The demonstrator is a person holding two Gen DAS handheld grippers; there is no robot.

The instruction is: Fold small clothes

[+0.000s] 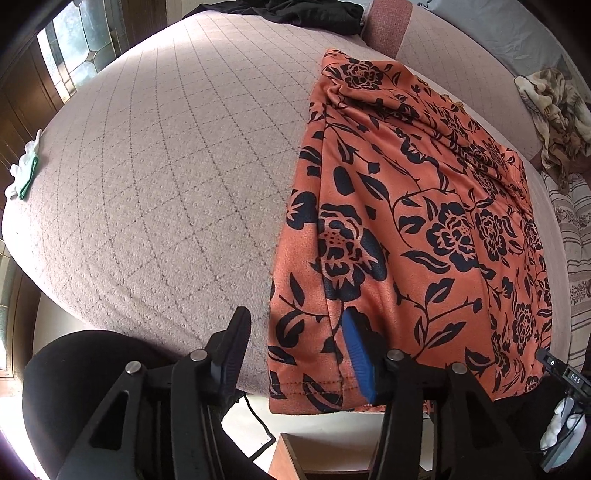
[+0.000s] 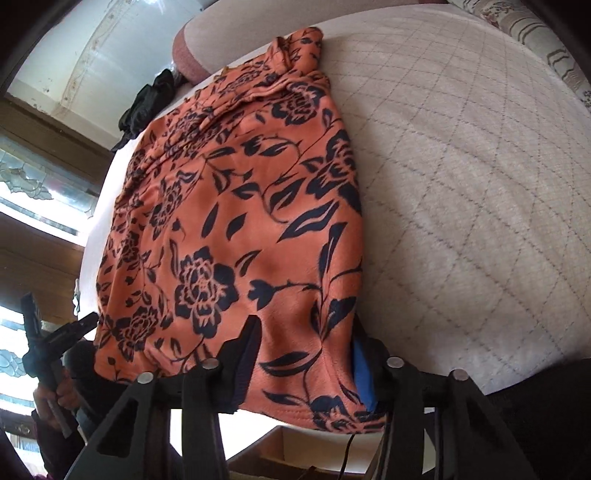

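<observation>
An orange garment with a black flower print lies flat on the pale quilted bed, its hem at the near edge. My left gripper straddles the hem's left corner: the black finger rests on the bed beside the cloth, and the blue pad is on the cloth. My right gripper straddles the hem's right corner, with one finger on top of the cloth and the blue pad at its right edge. Both stand open with cloth between the fingers.
A black garment and a pink pillow lie at the far end of the bed. A white and green cloth sits at the left edge and a patterned blanket to the right. A wooden box stands below the near edge.
</observation>
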